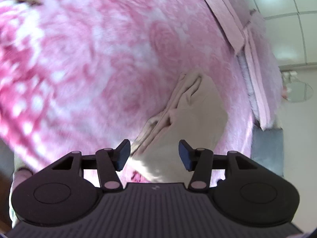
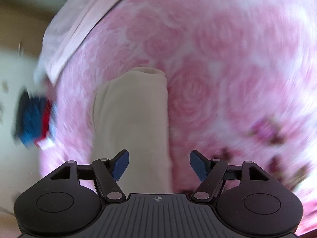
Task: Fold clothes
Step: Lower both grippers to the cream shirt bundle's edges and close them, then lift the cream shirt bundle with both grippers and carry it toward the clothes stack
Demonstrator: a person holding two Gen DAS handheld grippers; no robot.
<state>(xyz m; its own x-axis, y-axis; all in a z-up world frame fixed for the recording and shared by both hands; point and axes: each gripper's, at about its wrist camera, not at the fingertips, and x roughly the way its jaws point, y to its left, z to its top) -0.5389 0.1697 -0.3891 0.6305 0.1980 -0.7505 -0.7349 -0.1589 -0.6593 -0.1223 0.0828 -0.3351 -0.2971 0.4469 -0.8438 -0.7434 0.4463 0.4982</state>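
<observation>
A cream garment (image 1: 190, 117) lies folded into a long narrow strip on a pink rose-patterned blanket (image 1: 89, 59). In the left wrist view its left edge shows bunched layered folds. My left gripper (image 1: 154, 154) is open and empty, held above the near end of the garment. In the right wrist view the same garment (image 2: 132, 119) runs straight away from me as a neat strip on the blanket (image 2: 227, 69). My right gripper (image 2: 158, 164) is open and empty above the garment's near end, with the strip's right edge between the jaws. Both views are blurred.
A pale pink sheet or pillow edge (image 1: 227, 13) borders the blanket, with white floor tiles (image 1: 287, 29) beyond. A grey block (image 1: 267, 150) sits at the bed's edge. In the right wrist view a blue and red cloth pile (image 2: 33, 119) lies off the blanket to the left.
</observation>
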